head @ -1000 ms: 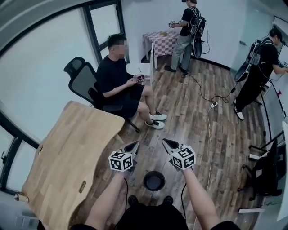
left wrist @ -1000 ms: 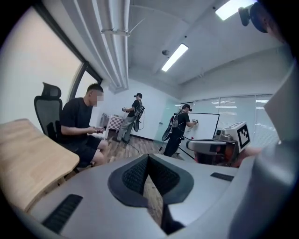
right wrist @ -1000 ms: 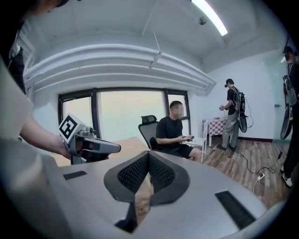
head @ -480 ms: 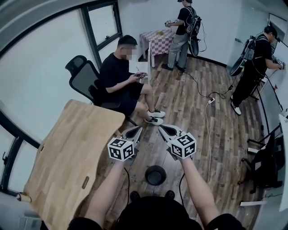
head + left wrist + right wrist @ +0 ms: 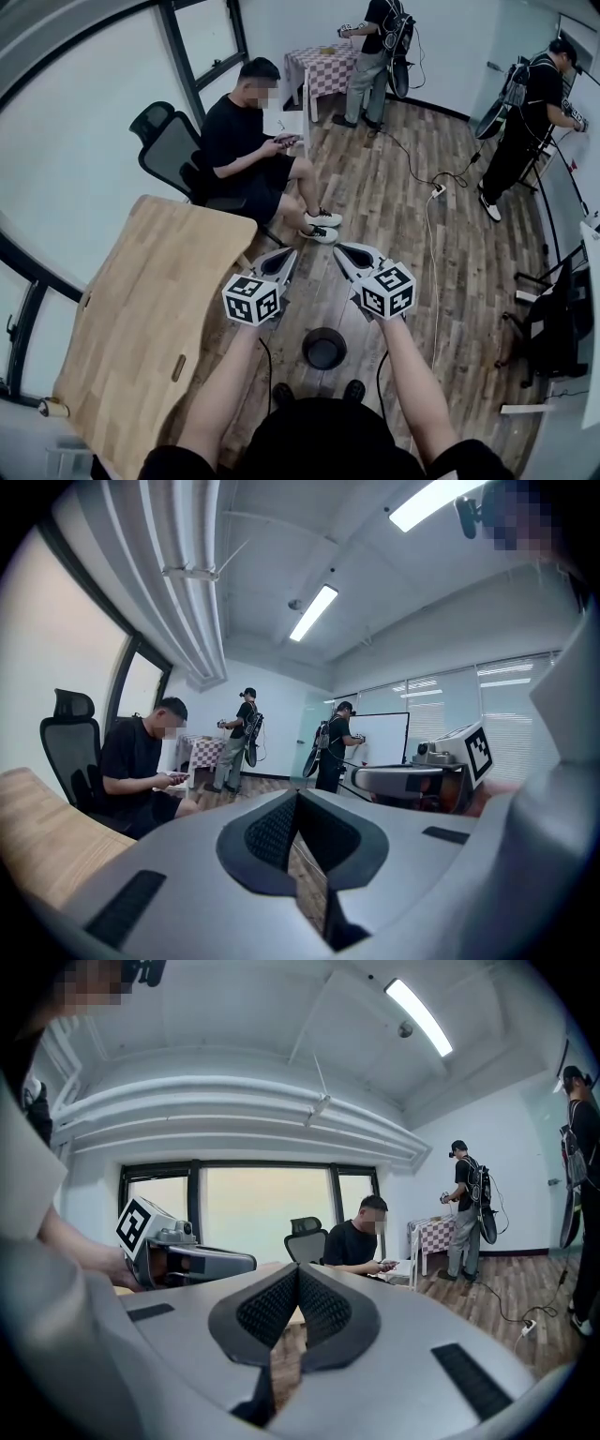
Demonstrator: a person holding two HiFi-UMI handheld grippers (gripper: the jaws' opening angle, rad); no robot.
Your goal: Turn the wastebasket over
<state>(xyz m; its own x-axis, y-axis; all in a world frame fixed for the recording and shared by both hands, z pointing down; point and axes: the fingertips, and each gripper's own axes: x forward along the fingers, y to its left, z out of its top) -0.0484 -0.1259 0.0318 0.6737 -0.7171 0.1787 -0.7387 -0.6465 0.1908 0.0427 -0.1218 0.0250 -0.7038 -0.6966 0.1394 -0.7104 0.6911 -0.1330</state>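
The wastebasket (image 5: 323, 348) is a small black round bin on the wood floor just ahead of my shoes, its mouth facing up. Both grippers hang in the air above and beyond it, touching nothing. My left gripper (image 5: 286, 255) is shut and empty, with its marker cube (image 5: 251, 298) behind the jaws. To its right, my right gripper (image 5: 339, 249) is also shut and empty. In the left gripper view the closed pads (image 5: 297, 794) meet tip to tip, and the right gripper (image 5: 412, 778) shows beside them. In the right gripper view the tips (image 5: 298, 1267) also touch. Neither gripper view shows the bin.
A wooden table (image 5: 141, 319) stands at my left. A seated person (image 5: 248, 155) in a black office chair (image 5: 169, 159) is ahead. A cable and power strip (image 5: 436, 192) lie on the floor. Two people stand by a checkered table (image 5: 323, 66) and the right wall.
Both grippers have risen and moved further from the wastebasket, still shut. The bin has stayed in place on the floor.
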